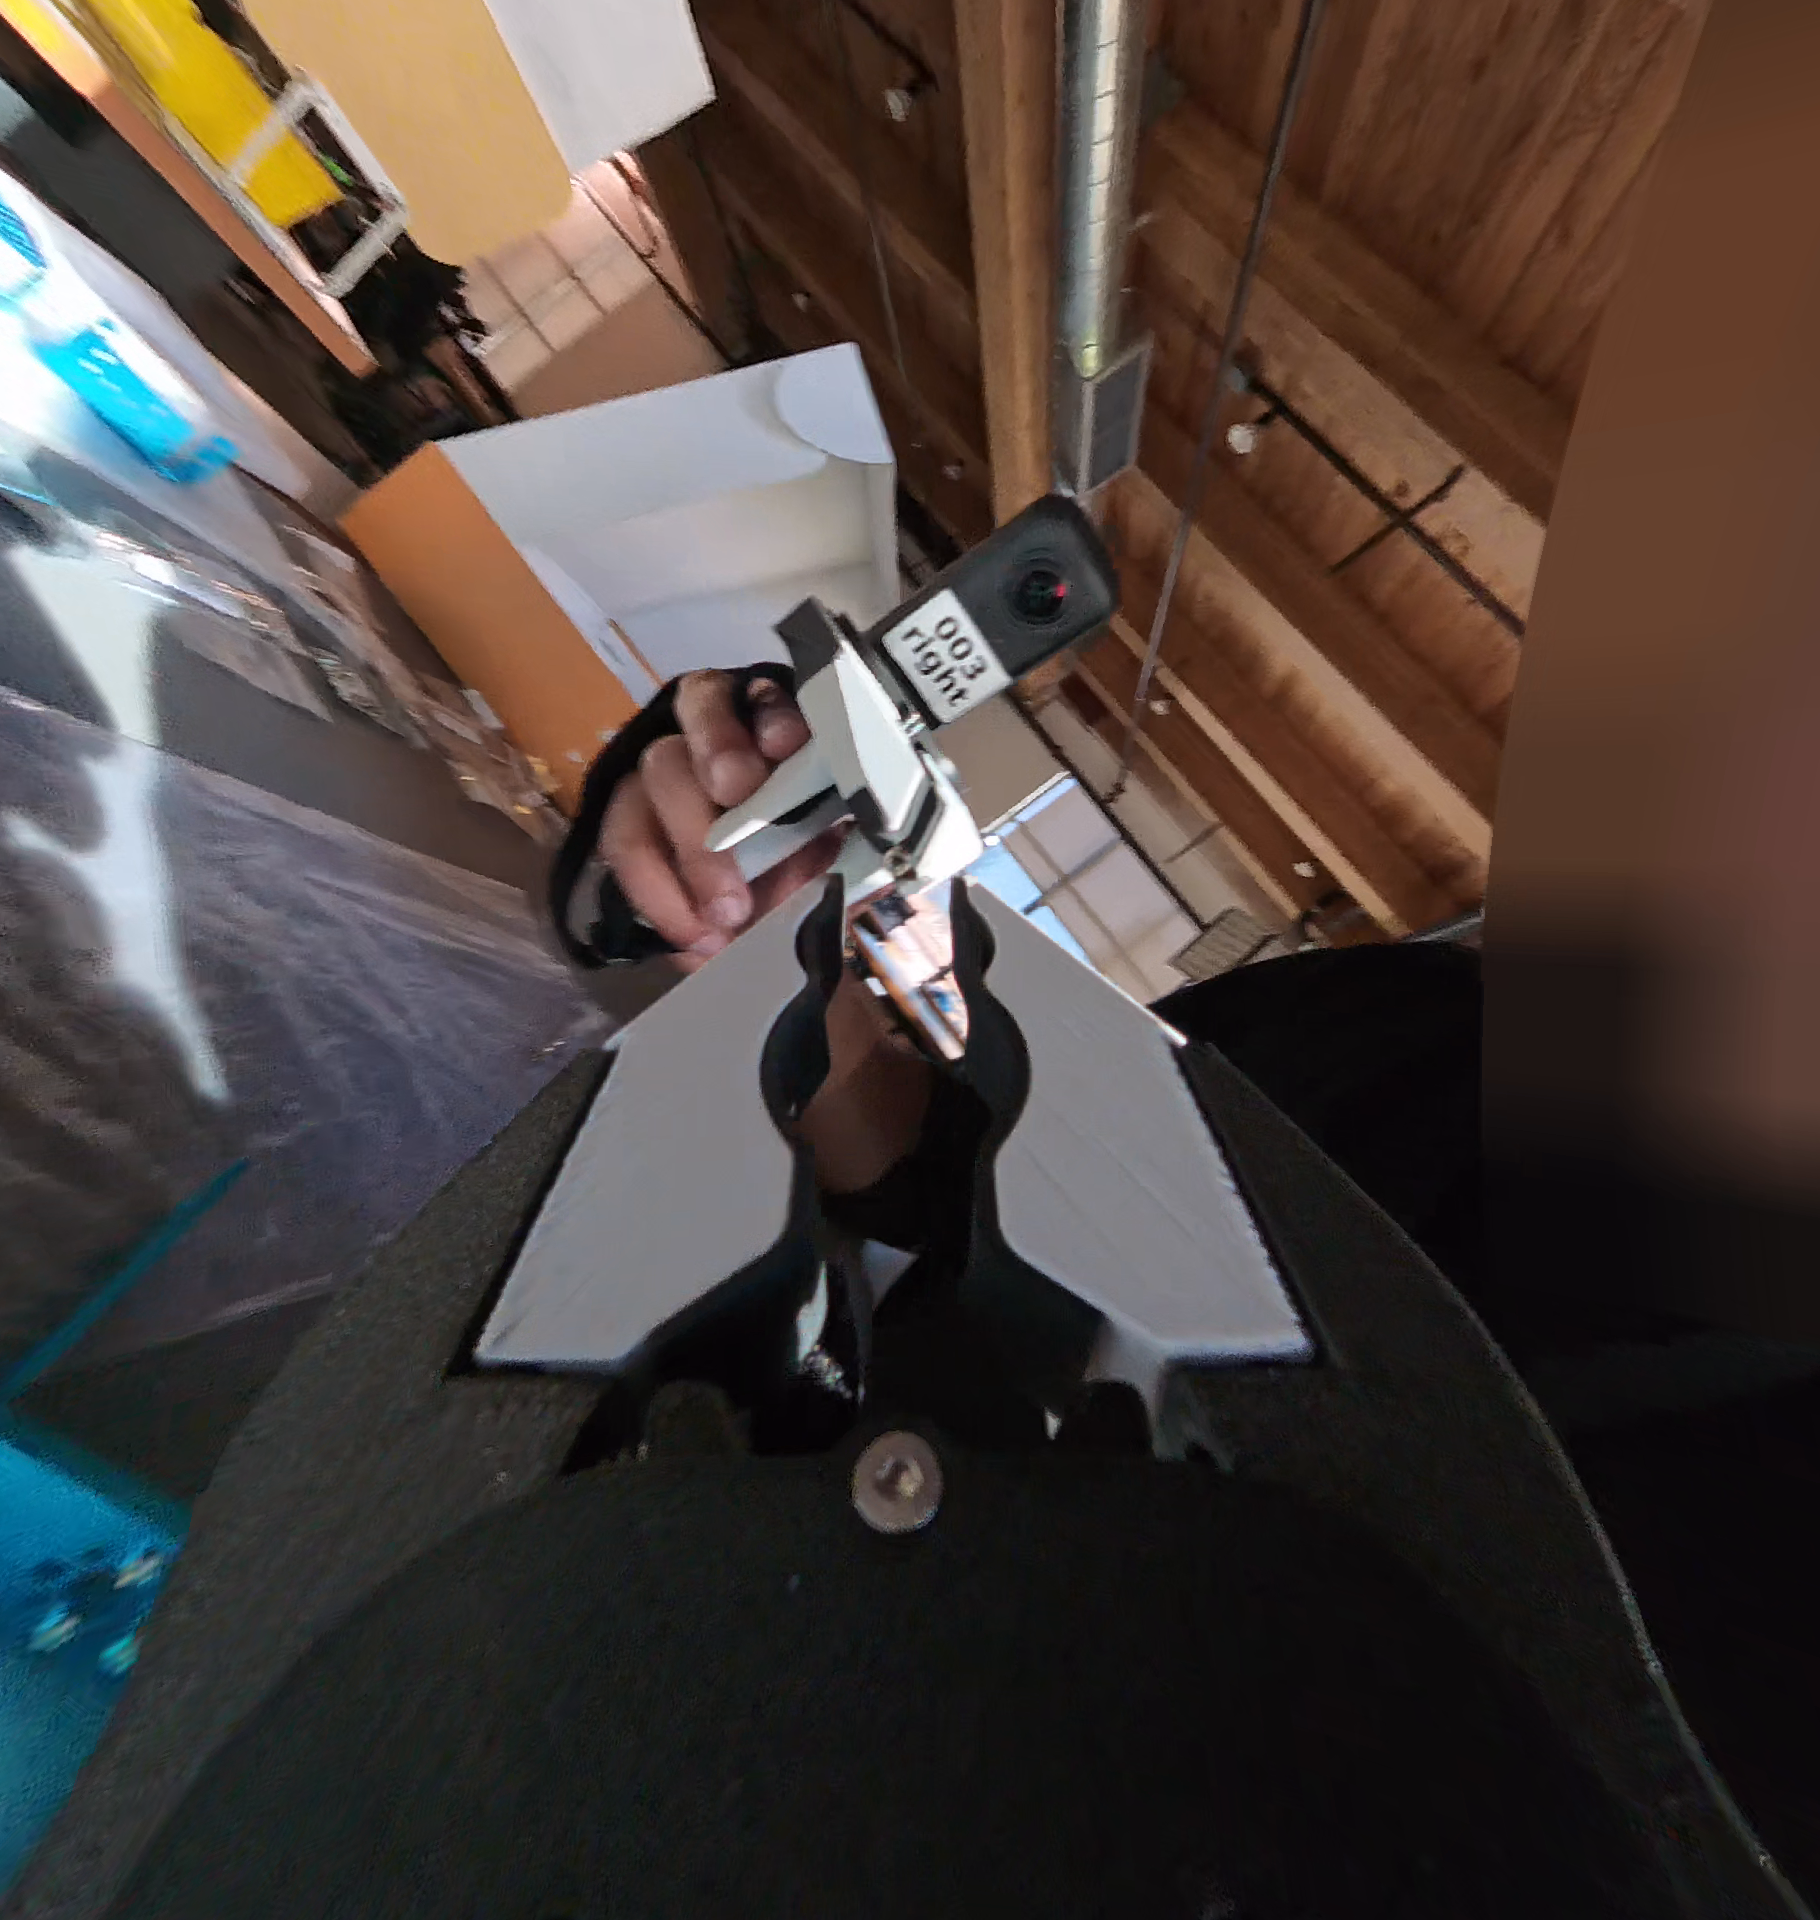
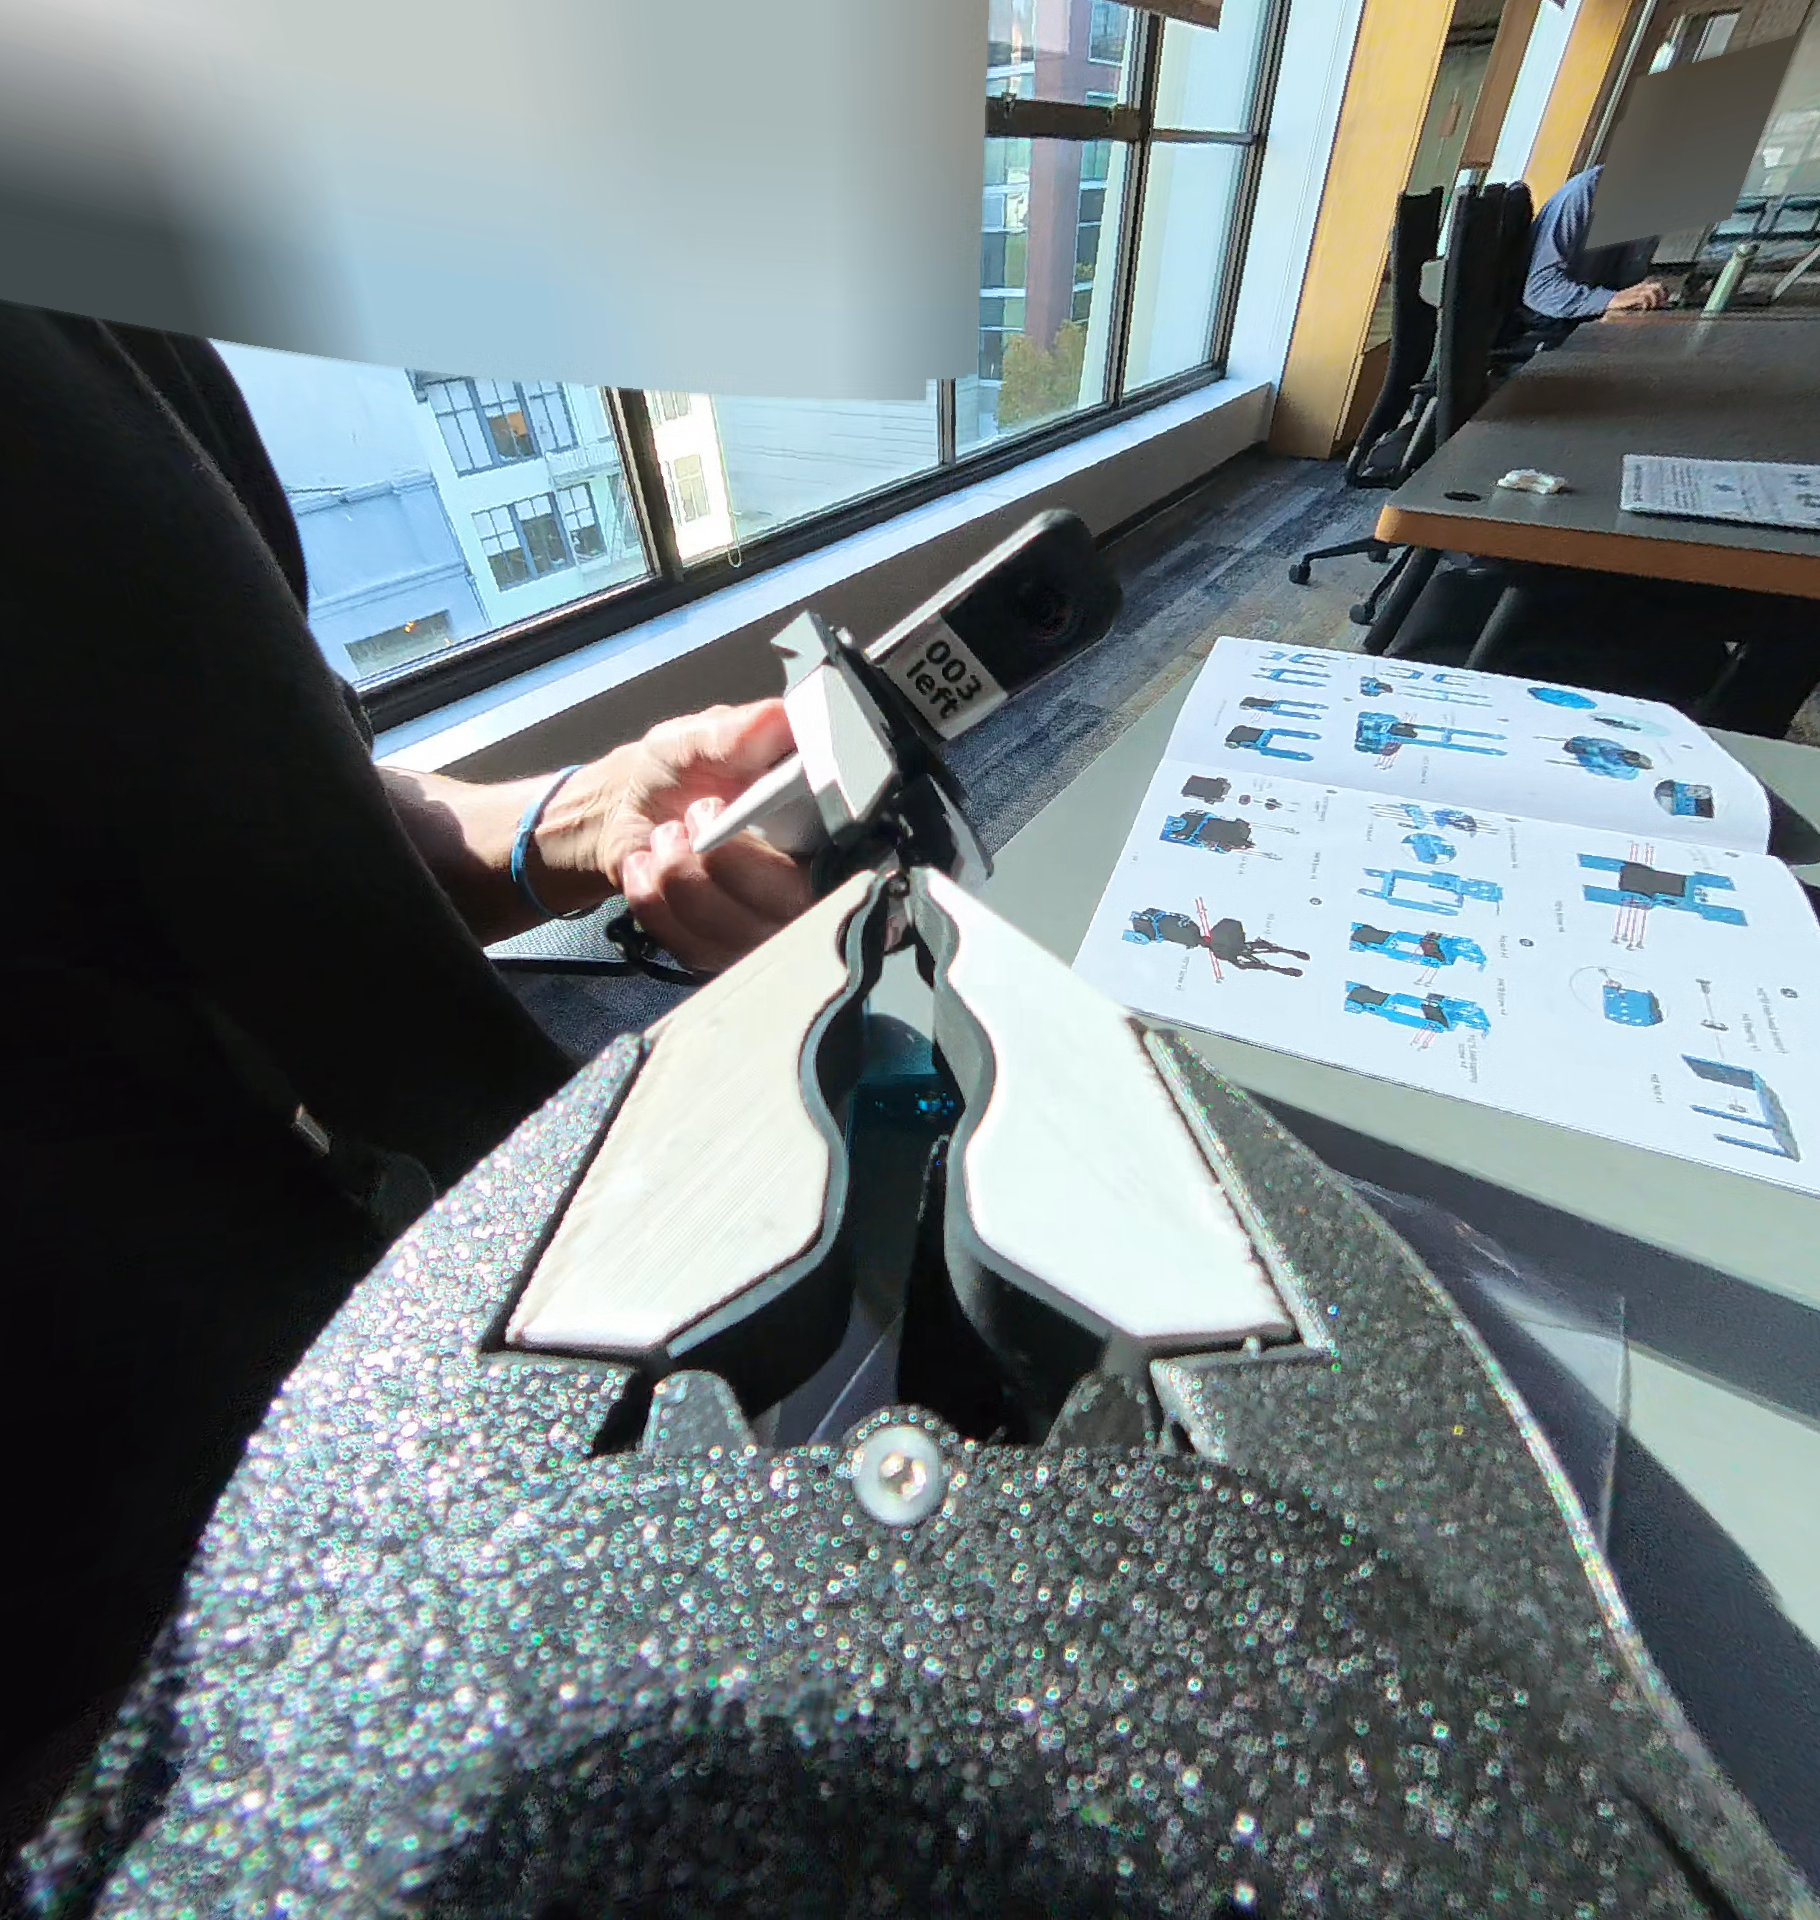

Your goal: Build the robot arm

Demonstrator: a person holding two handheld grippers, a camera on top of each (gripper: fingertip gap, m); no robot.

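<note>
Left gripper: fingers slightly apart; contents indeterminate.
Right gripper: tips nearly closed; contents indeterminate.
Nearby: open instruction booklet.

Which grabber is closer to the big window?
Left. The left gripper is held between the right gripper and the window, on the window's side. The right gripper sits farther back, pointing toward it.

From my feed I count two grippers, the left gripper and the right gripper, tips almost meeting over the grey table. One open instruction booklet lies on that table. Beyond the table stands one second desk, bearing one printed sheet. One person sits at that desk's far end.
</note>
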